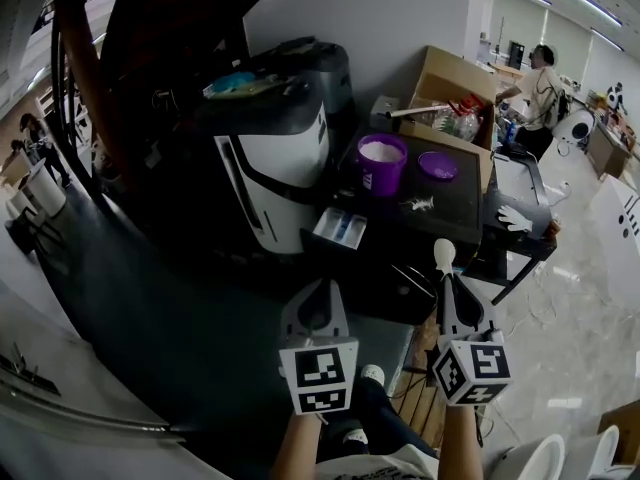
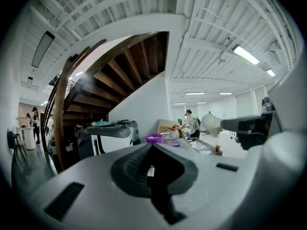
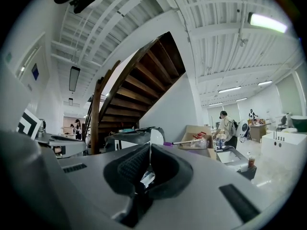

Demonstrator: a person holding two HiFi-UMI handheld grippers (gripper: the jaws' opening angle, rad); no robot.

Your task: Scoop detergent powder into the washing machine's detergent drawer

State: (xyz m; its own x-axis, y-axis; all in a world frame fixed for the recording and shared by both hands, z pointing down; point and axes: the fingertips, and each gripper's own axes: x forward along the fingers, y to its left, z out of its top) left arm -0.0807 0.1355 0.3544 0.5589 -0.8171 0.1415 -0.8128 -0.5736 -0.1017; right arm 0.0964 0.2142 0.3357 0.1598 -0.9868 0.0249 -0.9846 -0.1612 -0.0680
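Observation:
The washing machine stands white and black at the back left of the dark table. Its detergent drawer, white with blue inside, sticks out at the machine's lower right. A purple tub of white powder stands open behind it, its purple lid lying to the right. My right gripper is shut on the handle of a white scoop, held in front of the table with its bowl pointing forward. The scoop's bowl also shows in the left gripper view. My left gripper is shut and holds nothing.
A cardboard box with bottles stands behind the lid. A white glove lies at the table's right edge. A dark wooden staircase rises behind the machine. A person stands at a far bench.

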